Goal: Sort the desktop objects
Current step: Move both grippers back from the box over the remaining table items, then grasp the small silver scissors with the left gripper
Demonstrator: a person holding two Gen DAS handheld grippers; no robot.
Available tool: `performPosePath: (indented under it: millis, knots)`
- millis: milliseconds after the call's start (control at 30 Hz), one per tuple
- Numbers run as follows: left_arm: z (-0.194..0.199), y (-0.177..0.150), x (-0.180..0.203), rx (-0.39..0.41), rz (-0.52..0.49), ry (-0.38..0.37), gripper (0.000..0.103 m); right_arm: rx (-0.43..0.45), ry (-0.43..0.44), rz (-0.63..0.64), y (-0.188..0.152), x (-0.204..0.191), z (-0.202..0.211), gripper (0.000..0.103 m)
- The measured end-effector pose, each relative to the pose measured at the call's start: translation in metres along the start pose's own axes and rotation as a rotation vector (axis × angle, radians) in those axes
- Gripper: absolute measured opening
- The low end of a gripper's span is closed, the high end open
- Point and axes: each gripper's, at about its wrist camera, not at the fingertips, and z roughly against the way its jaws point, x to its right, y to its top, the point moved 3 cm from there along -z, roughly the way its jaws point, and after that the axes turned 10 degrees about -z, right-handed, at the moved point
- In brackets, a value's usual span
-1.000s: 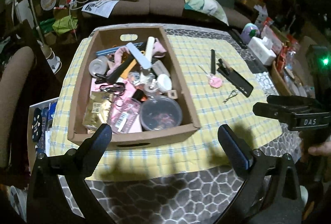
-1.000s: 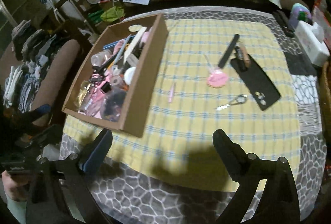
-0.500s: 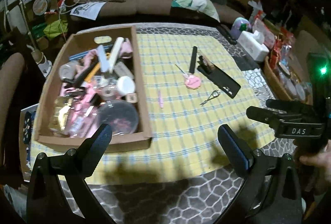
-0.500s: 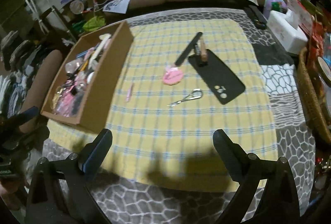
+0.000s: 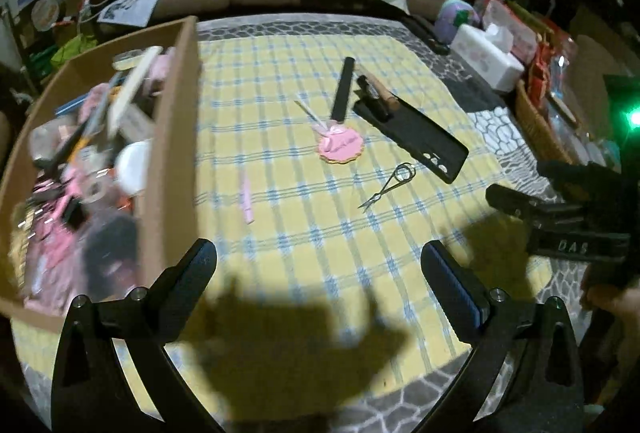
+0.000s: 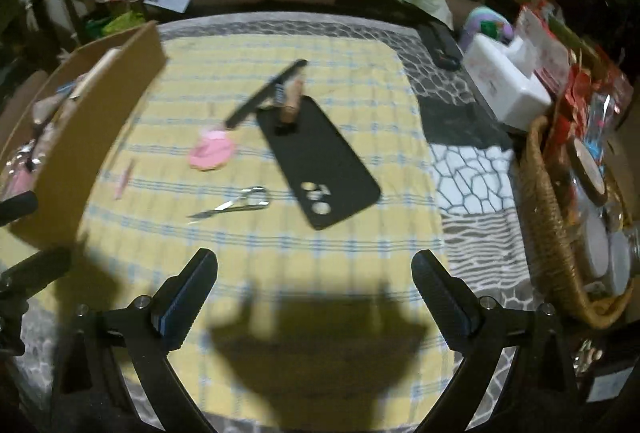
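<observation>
Scissors (image 6: 236,204) — small, silver, lying closed; both tongs (image 5: 318,261) (image 6: 314,265) gape wide, empty.

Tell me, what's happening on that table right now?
Left gripper and right gripper open, empty. Scissors, phone case loose on cloth, cardboard box left. Path unobstructed.

A brown cardboard box (image 5: 172,161), crammed with small items, sits left of the left jaws. Ahead of both jaws, flat on the yellow checked cloth: a round pink scalloped mirror (image 5: 340,146), small silver scissors (image 6: 236,204), a black phone case (image 6: 320,161), a thin pink stick (image 5: 247,201).
</observation>
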Motion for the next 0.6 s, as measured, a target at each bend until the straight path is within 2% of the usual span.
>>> performPosePath:
  millis: [100,167,267,433,500,600]
  knots:
    - [-0.024,0.004,0.011,0.004,-0.056,-0.010,0.102,-0.004,0.009,-0.065,0.001,0.021,-0.014,0.100]
    - [-0.036,0.009,0.021,0.018,-0.118,0.016,0.099,-0.005,0.043,-0.100,0.002,0.030,-0.021,0.100]
    - [-0.057,0.019,0.036,0.005,-0.167,-0.025,0.090,0.000,0.067,-0.140,0.004,0.039,-0.029,0.100]
    - [-0.083,0.034,0.063,0.027,-0.263,-0.032,0.089,-0.016,0.113,-0.194,0.008,0.051,-0.041,0.100]
    - [-0.097,0.038,0.073,0.022,-0.289,-0.035,0.085,-0.016,0.125,-0.205,0.011,0.054,-0.043,0.100]
    - [-0.119,0.041,0.084,-0.004,-0.319,-0.039,0.064,-0.010,0.130,-0.187,0.016,0.054,-0.043,0.100]
